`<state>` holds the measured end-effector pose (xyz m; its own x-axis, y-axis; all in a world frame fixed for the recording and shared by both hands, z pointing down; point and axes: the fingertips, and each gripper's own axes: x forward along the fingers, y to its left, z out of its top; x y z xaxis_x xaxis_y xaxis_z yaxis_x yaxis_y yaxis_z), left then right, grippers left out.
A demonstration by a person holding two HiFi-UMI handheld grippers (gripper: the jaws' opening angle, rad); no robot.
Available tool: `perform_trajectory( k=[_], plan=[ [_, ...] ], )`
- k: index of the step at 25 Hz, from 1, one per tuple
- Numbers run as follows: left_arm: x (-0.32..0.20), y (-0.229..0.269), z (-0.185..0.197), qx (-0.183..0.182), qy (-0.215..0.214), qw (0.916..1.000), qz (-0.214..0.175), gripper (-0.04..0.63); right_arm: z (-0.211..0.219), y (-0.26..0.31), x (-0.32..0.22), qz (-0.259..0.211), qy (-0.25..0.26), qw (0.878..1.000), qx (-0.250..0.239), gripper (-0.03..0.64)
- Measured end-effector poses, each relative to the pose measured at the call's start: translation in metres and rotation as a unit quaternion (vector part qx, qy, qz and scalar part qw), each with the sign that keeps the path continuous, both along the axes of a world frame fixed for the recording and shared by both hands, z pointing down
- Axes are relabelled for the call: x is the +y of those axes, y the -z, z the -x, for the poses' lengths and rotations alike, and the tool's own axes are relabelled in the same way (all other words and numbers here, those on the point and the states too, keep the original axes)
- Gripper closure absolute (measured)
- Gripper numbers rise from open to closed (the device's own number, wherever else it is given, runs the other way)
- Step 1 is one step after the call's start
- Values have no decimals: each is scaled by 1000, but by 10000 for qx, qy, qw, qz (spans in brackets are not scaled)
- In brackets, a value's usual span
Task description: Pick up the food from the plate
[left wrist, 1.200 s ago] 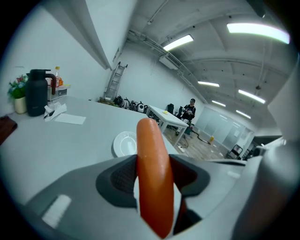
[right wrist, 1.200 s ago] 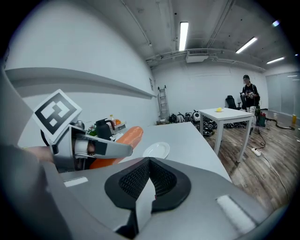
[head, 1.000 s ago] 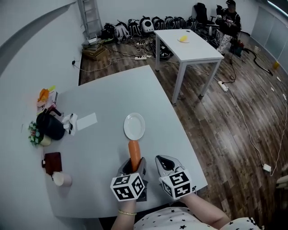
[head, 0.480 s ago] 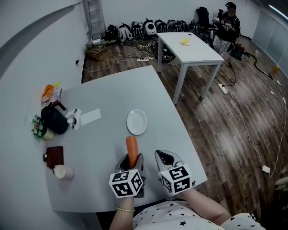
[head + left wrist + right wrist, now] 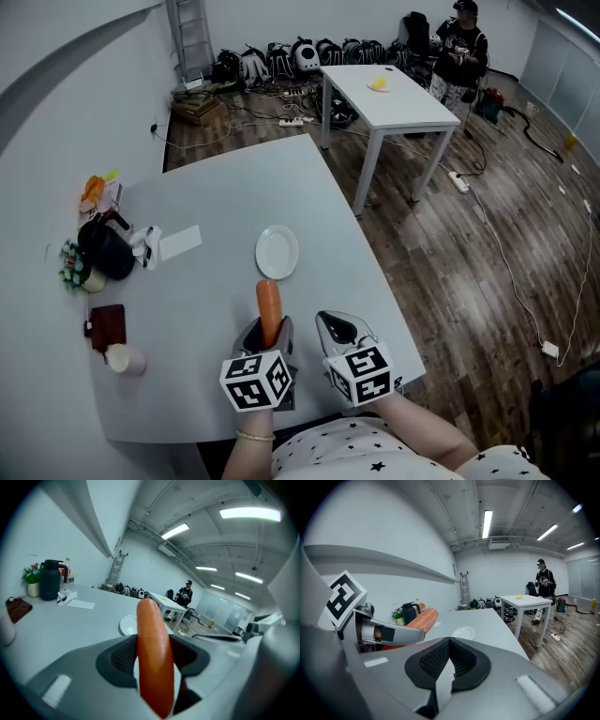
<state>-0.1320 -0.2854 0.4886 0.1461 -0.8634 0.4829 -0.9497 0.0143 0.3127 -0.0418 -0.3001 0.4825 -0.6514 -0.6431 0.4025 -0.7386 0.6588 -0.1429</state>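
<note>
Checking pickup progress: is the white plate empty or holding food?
Empty: the plate is bare white; the left gripper holds the sausage off it.

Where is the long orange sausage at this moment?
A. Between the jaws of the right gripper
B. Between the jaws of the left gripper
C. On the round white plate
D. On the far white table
B: the left gripper view shows the long orange sausage gripped between the jaws of the left gripper, while the round white plate holds nothing.
</note>
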Motion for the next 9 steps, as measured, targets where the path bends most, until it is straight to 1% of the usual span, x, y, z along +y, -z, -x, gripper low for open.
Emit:
perform_trajectory(
  k=[9],
  plan=[
    [-6,3,-7,-99,-86,9999,-52,385,-10,0,-4,-57,-118,9999,16,618]
  ],
)
